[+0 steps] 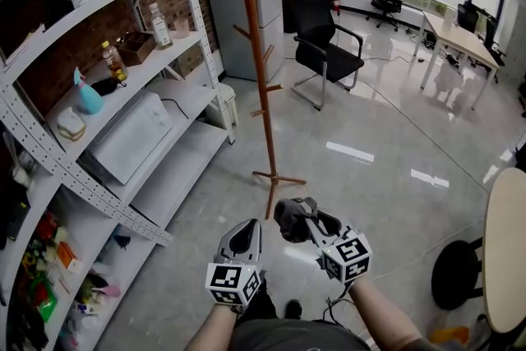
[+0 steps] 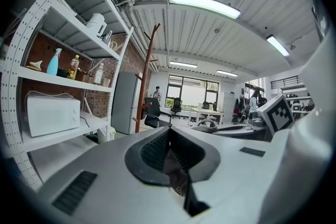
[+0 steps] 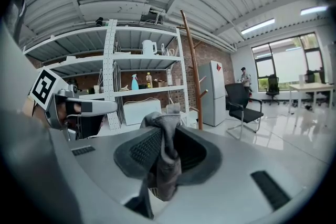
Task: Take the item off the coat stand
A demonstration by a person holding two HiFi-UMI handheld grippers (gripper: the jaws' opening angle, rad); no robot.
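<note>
In front of us, well clear of the coat stand, we've got the grey cloth pinched in the right gripper so it can't drop, the left gripper alongside, closed and empty.

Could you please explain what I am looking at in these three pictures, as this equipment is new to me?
No robot here: a person holds a claw tool in each hand. One picture comes from a camera on the person's head, looking down; the others from cameras riding on each claw. The left claw is closed and empty. The right claw pinches a grey cloth. Ahead, a wooden coat stand stands on the shiny floor, its visible pegs bare, with metal shelving on the left.
</note>
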